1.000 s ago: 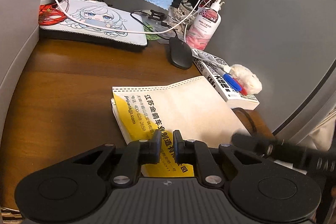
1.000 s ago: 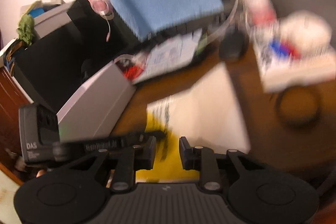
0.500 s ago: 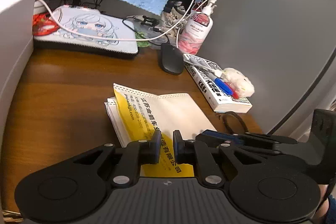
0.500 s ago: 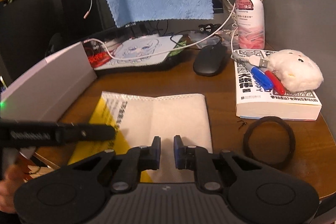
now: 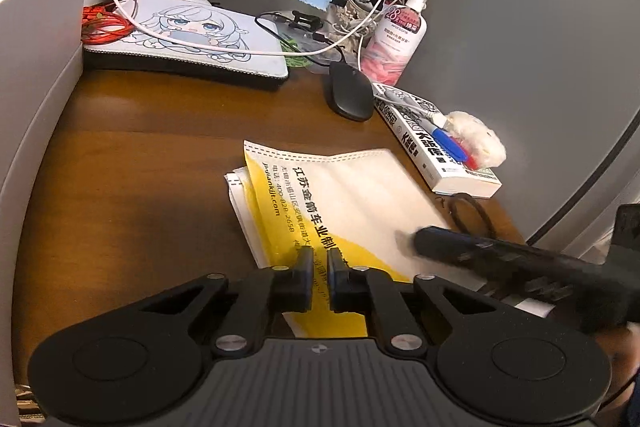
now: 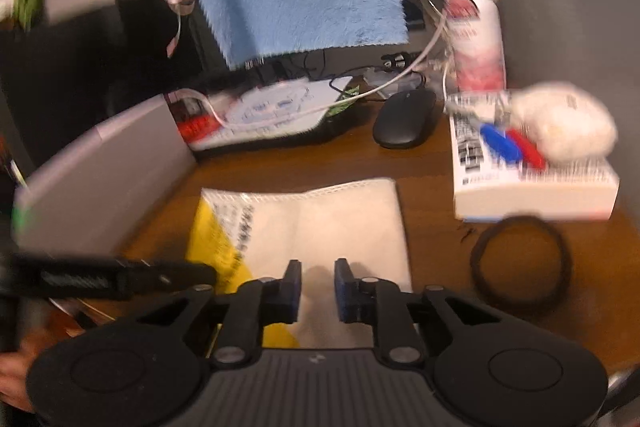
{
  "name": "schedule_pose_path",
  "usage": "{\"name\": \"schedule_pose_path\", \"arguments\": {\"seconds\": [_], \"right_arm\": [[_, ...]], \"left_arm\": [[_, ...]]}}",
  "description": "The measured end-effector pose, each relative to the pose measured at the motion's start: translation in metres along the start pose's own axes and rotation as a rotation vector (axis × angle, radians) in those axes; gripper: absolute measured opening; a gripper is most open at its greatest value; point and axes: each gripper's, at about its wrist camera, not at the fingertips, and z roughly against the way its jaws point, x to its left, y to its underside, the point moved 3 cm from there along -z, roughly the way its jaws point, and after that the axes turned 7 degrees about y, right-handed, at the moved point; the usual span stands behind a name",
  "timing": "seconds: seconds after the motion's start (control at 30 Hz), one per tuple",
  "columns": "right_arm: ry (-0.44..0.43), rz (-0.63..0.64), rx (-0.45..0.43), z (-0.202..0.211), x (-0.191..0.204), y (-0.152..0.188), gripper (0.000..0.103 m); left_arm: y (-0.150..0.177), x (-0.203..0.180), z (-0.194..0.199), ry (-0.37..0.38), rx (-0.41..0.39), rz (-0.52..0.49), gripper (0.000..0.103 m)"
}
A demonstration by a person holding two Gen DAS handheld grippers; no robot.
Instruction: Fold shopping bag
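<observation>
The shopping bag [image 5: 360, 195] lies folded flat on the wooden desk, white with a yellow band of black print along its left side. In the right wrist view, which is motion-blurred, the bag [image 6: 340, 219] shows a soft crease down its middle. My left gripper [image 5: 320, 267] hovers over the bag's near yellow edge, its fingers drawn together to a thin slit with nothing in it. My right gripper [image 6: 318, 287] stands a little open over the bag's near white part, empty. It shows in the left wrist view as a dark bar, the right gripper [image 5: 420, 241], its tip over the bag's right half.
A book [image 5: 436, 151] with pens and a white plush toy on it lies to the right of the bag. A black hair band [image 6: 520, 259] lies in front of it. Behind are a black mouse [image 5: 348, 95], a pump bottle [image 5: 396, 43] and a printed mouse pad [image 5: 188, 35]. A white box [image 5: 36, 87] walls the left.
The right gripper's fingers have spread slightly, and its tip has come in over the bag's right half. The left gripper has shifted a little and stays shut. The bag lies as before.
</observation>
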Motion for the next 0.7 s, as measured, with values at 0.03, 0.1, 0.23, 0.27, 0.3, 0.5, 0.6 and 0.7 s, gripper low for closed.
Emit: {"name": "schedule_pose_path", "arguments": {"seconds": [0.03, 0.1, 0.23, 0.27, 0.3, 0.5, 0.6, 0.7], "right_arm": [[-0.030, -0.042, -0.011, 0.006, -0.005, -0.002, 0.022], [-0.074, -0.113, -0.036, 0.017, -0.016, -0.007, 0.026], [-0.039, -0.166, -0.075, 0.032, -0.037, -0.015, 0.036], [-0.046, -0.188, -0.061, 0.030, -0.042, -0.015, 0.036], [-0.056, -0.217, -0.037, 0.027, -0.046, -0.014, 0.036], [-0.149, -0.324, 0.046, 0.008, -0.058, -0.006, 0.036], [-0.192, -0.357, 0.059, 0.004, -0.058, -0.003, 0.031], [-0.266, -0.394, 0.066, 0.004, -0.057, -0.001, 0.016]], "left_arm": [[0.000, 0.000, 0.000, 0.001, -0.001, -0.001, 0.007], [0.001, 0.000, 0.001, 0.003, -0.004, 0.002, 0.007], [0.002, 0.000, 0.001, 0.001, -0.008, -0.001, 0.007], [0.002, 0.000, 0.001, 0.003, -0.009, 0.003, 0.007], [0.002, 0.001, 0.002, 0.006, -0.011, 0.007, 0.007], [0.001, 0.007, 0.003, 0.035, -0.007, 0.037, 0.007], [0.001, 0.007, 0.003, 0.037, -0.010, 0.038, 0.007], [0.002, 0.007, 0.003, 0.038, -0.013, 0.039, 0.007]]}}
